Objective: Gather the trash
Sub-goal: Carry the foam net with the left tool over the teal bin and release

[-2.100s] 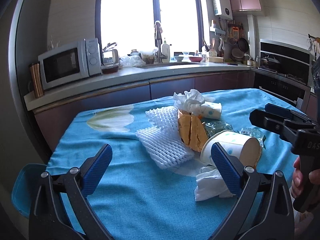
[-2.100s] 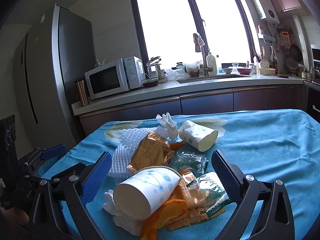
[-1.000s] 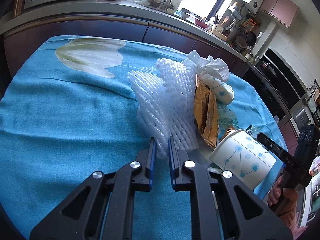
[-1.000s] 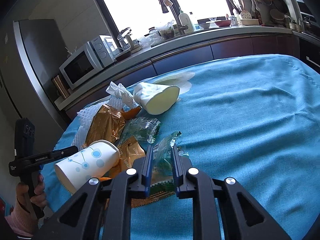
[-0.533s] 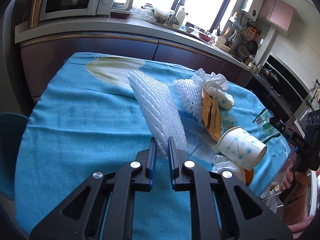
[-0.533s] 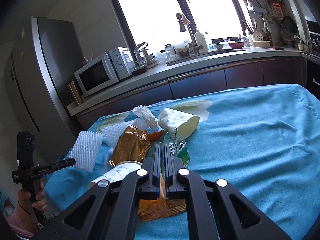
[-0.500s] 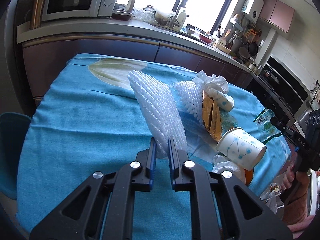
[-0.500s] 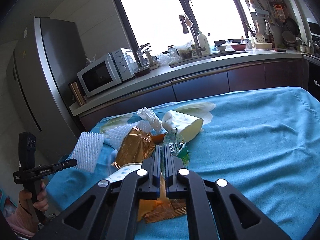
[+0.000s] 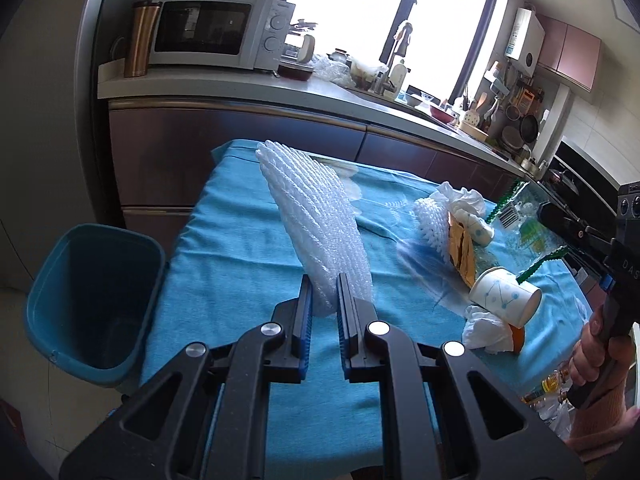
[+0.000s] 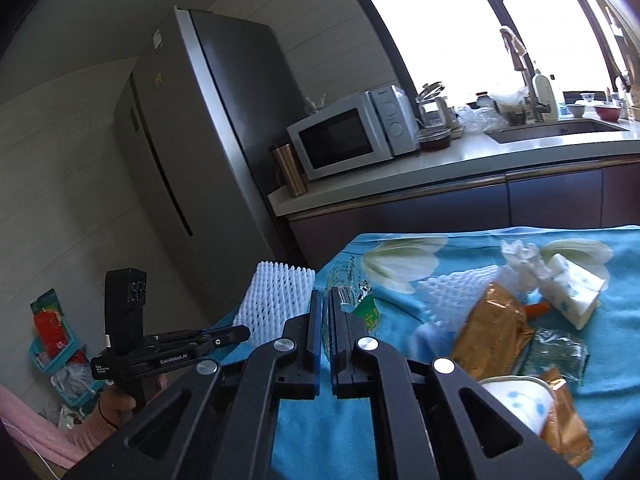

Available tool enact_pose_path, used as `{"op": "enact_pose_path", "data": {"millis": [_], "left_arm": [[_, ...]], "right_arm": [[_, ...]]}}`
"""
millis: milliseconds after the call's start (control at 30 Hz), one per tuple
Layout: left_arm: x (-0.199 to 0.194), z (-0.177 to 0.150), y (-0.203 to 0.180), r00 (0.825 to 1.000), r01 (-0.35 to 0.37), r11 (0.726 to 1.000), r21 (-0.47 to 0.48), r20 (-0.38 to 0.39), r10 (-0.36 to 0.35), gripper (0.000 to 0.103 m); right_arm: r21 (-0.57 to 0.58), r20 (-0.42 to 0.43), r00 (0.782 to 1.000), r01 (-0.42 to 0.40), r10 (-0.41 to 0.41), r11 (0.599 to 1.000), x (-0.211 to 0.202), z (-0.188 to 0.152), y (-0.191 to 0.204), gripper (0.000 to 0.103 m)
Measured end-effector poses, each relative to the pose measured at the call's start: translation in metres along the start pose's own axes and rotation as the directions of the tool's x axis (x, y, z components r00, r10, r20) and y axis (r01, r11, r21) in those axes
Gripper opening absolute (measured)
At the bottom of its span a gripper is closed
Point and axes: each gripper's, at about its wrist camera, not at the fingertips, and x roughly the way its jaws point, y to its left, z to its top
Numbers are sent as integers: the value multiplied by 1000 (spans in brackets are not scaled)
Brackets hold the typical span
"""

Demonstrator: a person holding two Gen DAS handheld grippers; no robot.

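Observation:
My left gripper (image 9: 323, 286) is shut on a white foam net sleeve (image 9: 316, 224), held up above the blue tablecloth (image 9: 240, 264). The sleeve (image 10: 276, 298) also shows in the right wrist view, at the left gripper's tip. My right gripper (image 10: 325, 304) is shut on a clear green plastic wrapper (image 10: 352, 292), lifted off the cloth; that wrapper (image 9: 520, 220) hangs at the far right in the left wrist view. A blue trash bin (image 9: 92, 304) stands on the floor left of the table. Two paper cups (image 9: 506, 296), a gold bag (image 10: 492, 332) and tissue (image 9: 486, 328) lie on the cloth.
A second foam net (image 9: 432, 220) lies by the gold bag. A microwave (image 10: 352, 140) and a copper tumbler (image 10: 290, 172) sit on the counter behind, beside a tall grey fridge (image 10: 200, 152). A person's hands in pink sleeves (image 10: 36, 428) hold both grippers.
Both grippers rose and swung left toward the table's left edge, carrying the foam sleeve and the wrapper. The blue bin has come into the left wrist view.

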Motion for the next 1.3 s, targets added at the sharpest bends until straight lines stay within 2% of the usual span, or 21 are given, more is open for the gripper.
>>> {"op": "enact_pose_path", "data": {"millis": [100,233,367,567,700,933,1167,1200,1300], "left_arm": [[-19,0,28,998,-57,998,-32,28,58,12],[-39,-1,68,988,-141,986,-88,49,146,12],[-50,-5,110,975,-210,966,-151,37,218,12],[-48,-15,161,956,-290,934,-208,-17,293,12],[-40,-23,184,946,-323,916,-236,-57,319,12],[-19,-34,207,932,-361,898,-254,-126,339,12],[2,-39,219,925,-375,888,-265,-170,340,12],[5,-39,221,924,-376,888,-266,-177,338,13],[14,-39,223,923,-376,887,-268,-191,334,15]], "right_arm": [[4,-58,994,-95,95,995,38,1,19,3],[-20,-122,973,-198,194,980,85,3,51,3],[-8,-191,940,-291,284,957,134,1,76,3],[21,-278,892,-364,356,931,198,-3,103,3],[29,-336,870,-373,360,927,231,-10,119,3],[68,-437,835,-341,335,938,292,-22,134,3],[69,-512,817,-266,263,962,330,-34,137,6],[65,-523,814,-257,252,964,336,-36,138,8],[61,-536,813,-233,229,971,341,-39,141,30]]}}
